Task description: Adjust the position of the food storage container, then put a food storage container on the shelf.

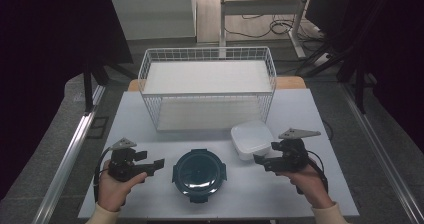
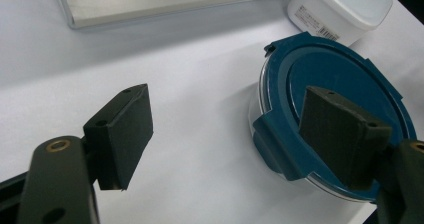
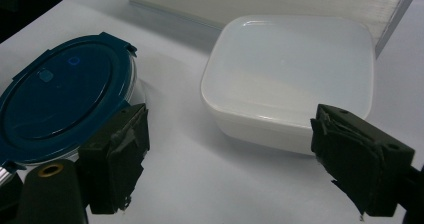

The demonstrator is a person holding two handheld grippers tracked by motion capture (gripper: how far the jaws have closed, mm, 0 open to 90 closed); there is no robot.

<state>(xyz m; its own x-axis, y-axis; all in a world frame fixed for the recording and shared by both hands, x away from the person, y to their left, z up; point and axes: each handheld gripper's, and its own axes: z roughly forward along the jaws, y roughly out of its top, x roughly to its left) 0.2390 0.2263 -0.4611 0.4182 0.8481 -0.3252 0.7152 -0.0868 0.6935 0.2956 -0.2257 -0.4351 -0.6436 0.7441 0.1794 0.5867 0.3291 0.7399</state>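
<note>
White table (image 1: 135, 119) — dark surroundings

The left hand-held gripper (image 1: 159, 164) is held low at lower left, jaws spread wide; the right hand-held gripper (image 1: 258, 160) is gripped at lower right, likewise parted.

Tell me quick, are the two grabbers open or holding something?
Left gripper: open, holding nothing, beside the round blue-lidded container.
Right gripper: open, holding nothing, in front of the white square container.
</note>
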